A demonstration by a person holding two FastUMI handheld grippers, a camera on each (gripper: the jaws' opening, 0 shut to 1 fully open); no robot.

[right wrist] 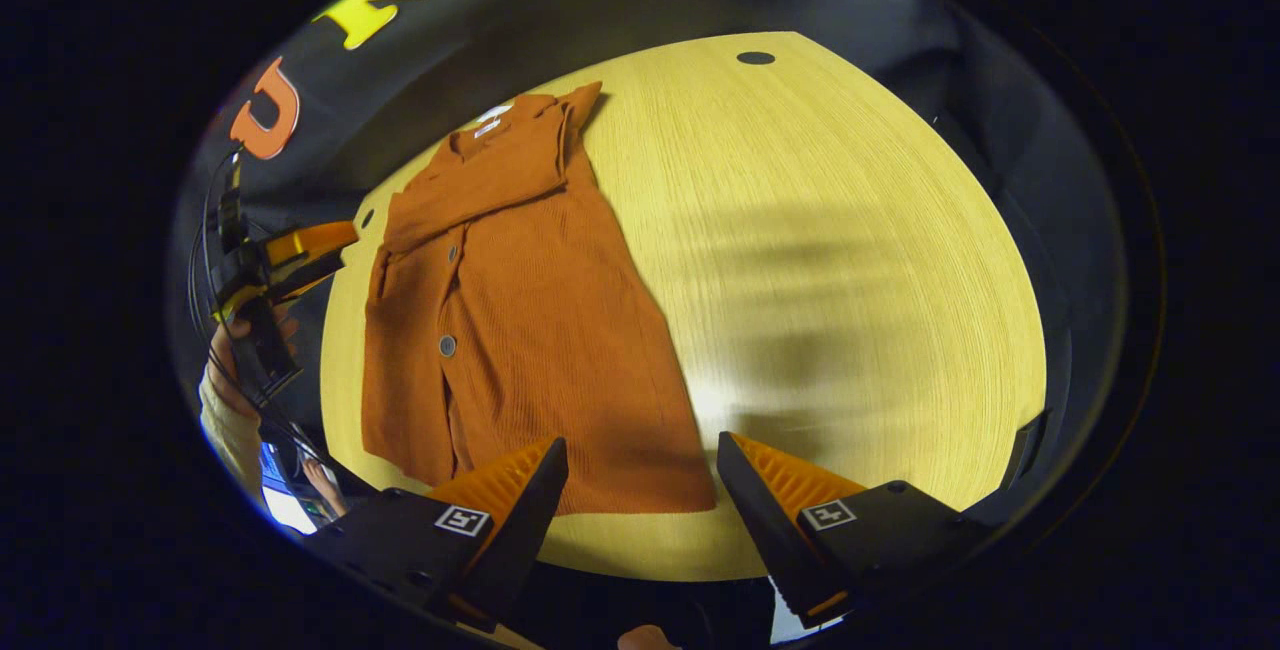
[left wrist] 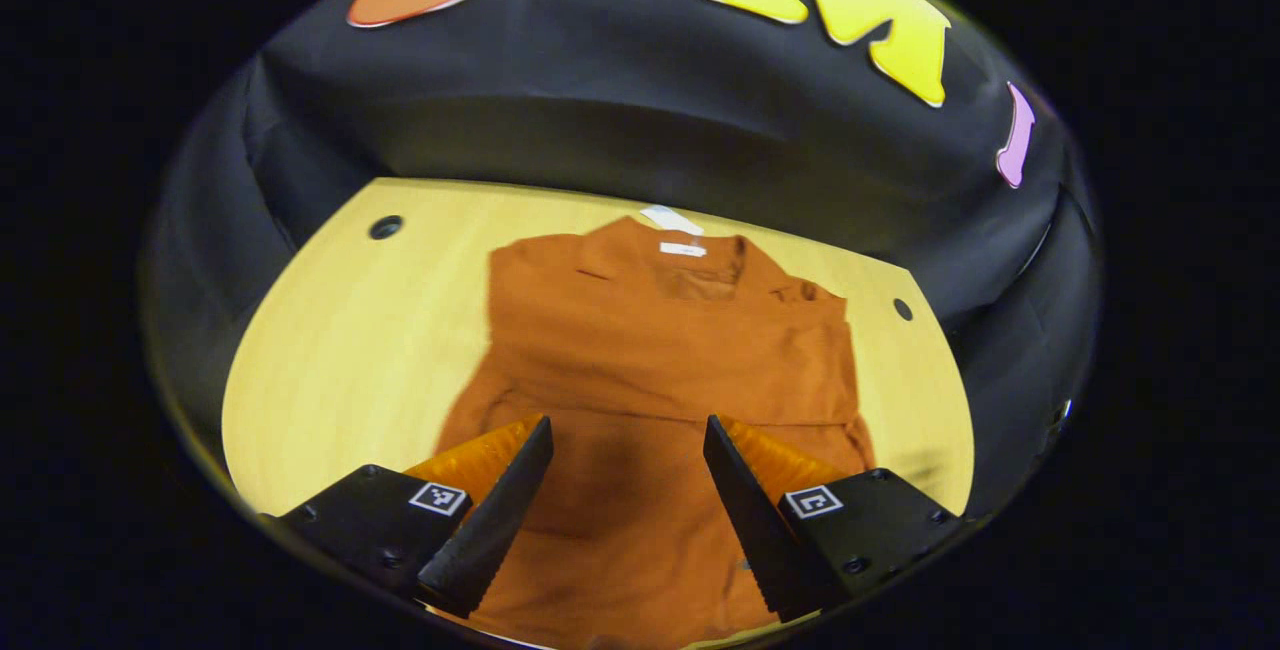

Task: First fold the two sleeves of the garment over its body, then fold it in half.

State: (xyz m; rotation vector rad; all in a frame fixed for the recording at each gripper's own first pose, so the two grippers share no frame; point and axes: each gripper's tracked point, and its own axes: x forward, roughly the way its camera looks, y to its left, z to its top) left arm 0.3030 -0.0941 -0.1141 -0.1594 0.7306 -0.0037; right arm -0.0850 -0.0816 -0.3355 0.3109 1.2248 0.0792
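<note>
Wide-open and empty, the right gripper [right wrist: 640,515] hovers at the bottom of the frame over the hem of the rust cardigan [right wrist: 520,330], whose long axis runs to the collar at upper left on the wooden table [right wrist: 850,260], sleeves already folded in.

One rust-orange buttoned garment [right wrist: 520,330] lies on one wooden table [right wrist: 850,260]; two buttons [right wrist: 447,345] show, perhaps more hidden; two holes [left wrist: 385,226] at the table's far edge; two grippers [left wrist: 627,500].

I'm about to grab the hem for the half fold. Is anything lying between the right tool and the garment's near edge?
Nothing visible. The right tool hangs open just over the garment hem, with bare table beside it. The left tool is open above the cloth too.
</note>
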